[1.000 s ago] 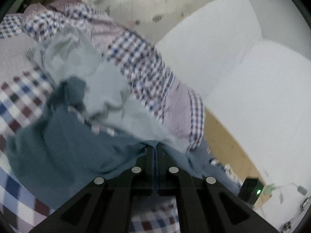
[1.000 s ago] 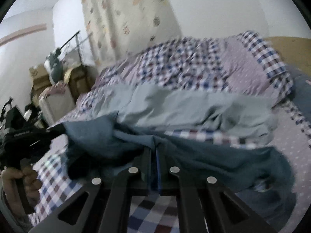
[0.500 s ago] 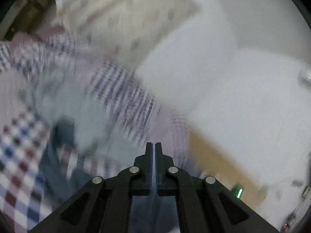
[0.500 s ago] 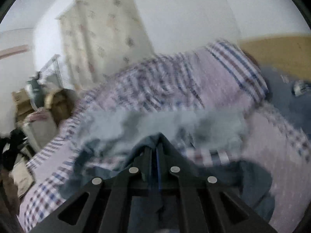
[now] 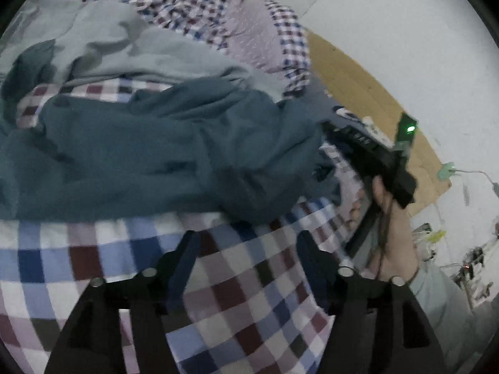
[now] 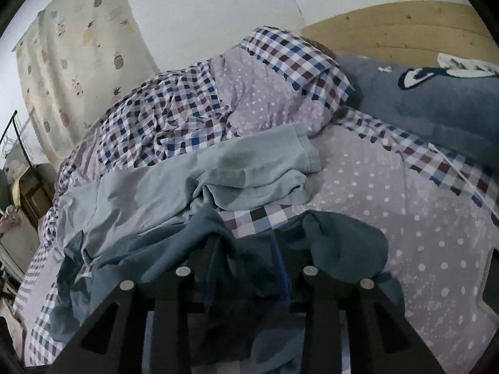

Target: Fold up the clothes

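A dark teal garment (image 5: pixel 162 155) lies crumpled on the checked bed sheet (image 5: pixel 237 296), and it also shows in the right wrist view (image 6: pixel 149 258). A pale grey-blue garment (image 5: pixel 124 50) lies behind it, seen too in the right wrist view (image 6: pixel 199 180). My left gripper (image 5: pixel 246 243) is open and empty, just in front of the teal garment's near edge. My right gripper (image 6: pixel 246 246) is open with teal cloth lying between and over its fingers. The right gripper also shows in the left wrist view (image 5: pixel 371 152), at the garment's right end.
A checked and dotted quilt (image 6: pixel 218 99) is piled at the back of the bed. A blue pillow (image 6: pixel 436 103) lies by the wooden headboard (image 6: pixel 405 28). A patterned curtain (image 6: pixel 78 46) hangs at the left. Furniture and clutter (image 6: pixel 28 193) stand at the left side.
Both grippers were shut on the teal garment and lifted it; now both have opened and the garment lies on the bed. The left gripper has dropped low over the sheet.
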`<action>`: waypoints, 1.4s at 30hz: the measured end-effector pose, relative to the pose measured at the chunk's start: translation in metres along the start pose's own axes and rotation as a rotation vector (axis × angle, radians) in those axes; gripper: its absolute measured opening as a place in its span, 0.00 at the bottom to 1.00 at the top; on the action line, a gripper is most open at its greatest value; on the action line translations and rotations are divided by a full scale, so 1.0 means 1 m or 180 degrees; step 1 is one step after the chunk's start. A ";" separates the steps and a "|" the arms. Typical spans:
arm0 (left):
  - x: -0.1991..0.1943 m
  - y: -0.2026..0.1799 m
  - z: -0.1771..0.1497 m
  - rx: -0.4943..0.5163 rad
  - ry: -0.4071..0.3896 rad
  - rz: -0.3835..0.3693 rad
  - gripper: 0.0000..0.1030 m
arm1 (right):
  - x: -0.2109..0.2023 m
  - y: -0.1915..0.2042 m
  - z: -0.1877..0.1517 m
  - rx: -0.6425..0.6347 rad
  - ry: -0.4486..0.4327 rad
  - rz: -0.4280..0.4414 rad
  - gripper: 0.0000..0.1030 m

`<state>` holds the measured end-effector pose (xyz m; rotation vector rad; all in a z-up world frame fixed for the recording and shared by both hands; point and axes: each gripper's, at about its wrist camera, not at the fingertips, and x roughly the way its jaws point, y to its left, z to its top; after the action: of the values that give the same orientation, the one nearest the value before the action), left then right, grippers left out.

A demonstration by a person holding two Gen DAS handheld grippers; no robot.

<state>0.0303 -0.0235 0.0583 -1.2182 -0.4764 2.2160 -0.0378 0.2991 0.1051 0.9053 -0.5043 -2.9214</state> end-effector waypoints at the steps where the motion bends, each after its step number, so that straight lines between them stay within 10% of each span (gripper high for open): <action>1: -0.001 0.003 0.000 -0.0004 -0.0025 0.0114 0.69 | 0.002 0.000 0.000 0.0012 0.0006 0.0007 0.34; 6: 0.002 0.028 0.001 -0.0268 -0.0040 0.0380 0.69 | 0.003 -0.002 0.000 0.0037 0.0018 0.0043 0.34; 12: 0.017 0.067 0.017 -0.0773 -0.0179 -0.0019 0.67 | 0.005 -0.002 -0.002 0.0051 0.0046 0.0055 0.35; 16: 0.018 0.097 0.024 -0.1154 -0.0299 -0.0070 0.05 | 0.007 0.001 -0.004 0.0070 0.0074 0.0118 0.40; 26: -0.088 0.115 0.078 -0.1233 -0.1592 -0.0605 0.04 | 0.019 0.012 -0.003 -0.0021 0.0257 0.0564 0.63; 31: -0.106 0.131 0.143 -0.1236 -0.1851 -0.0110 0.02 | 0.030 0.026 -0.008 -0.0250 0.0498 0.0684 0.78; 34: -0.084 0.147 0.169 -0.1361 -0.1829 0.0274 0.07 | 0.029 0.034 -0.012 -0.0426 0.0476 0.0550 0.78; 38: -0.048 0.152 0.151 -0.1290 -0.1277 0.0501 0.64 | 0.024 0.031 -0.009 -0.0423 0.0435 0.0579 0.78; 42: -0.026 0.127 0.089 -0.0827 -0.0890 0.0433 0.66 | 0.022 0.018 -0.004 -0.0227 0.0441 0.0631 0.78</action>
<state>-0.0725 -0.1420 0.0520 -1.0967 -0.8370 2.5165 -0.0551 0.2780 0.0954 0.9788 -0.4499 -2.6598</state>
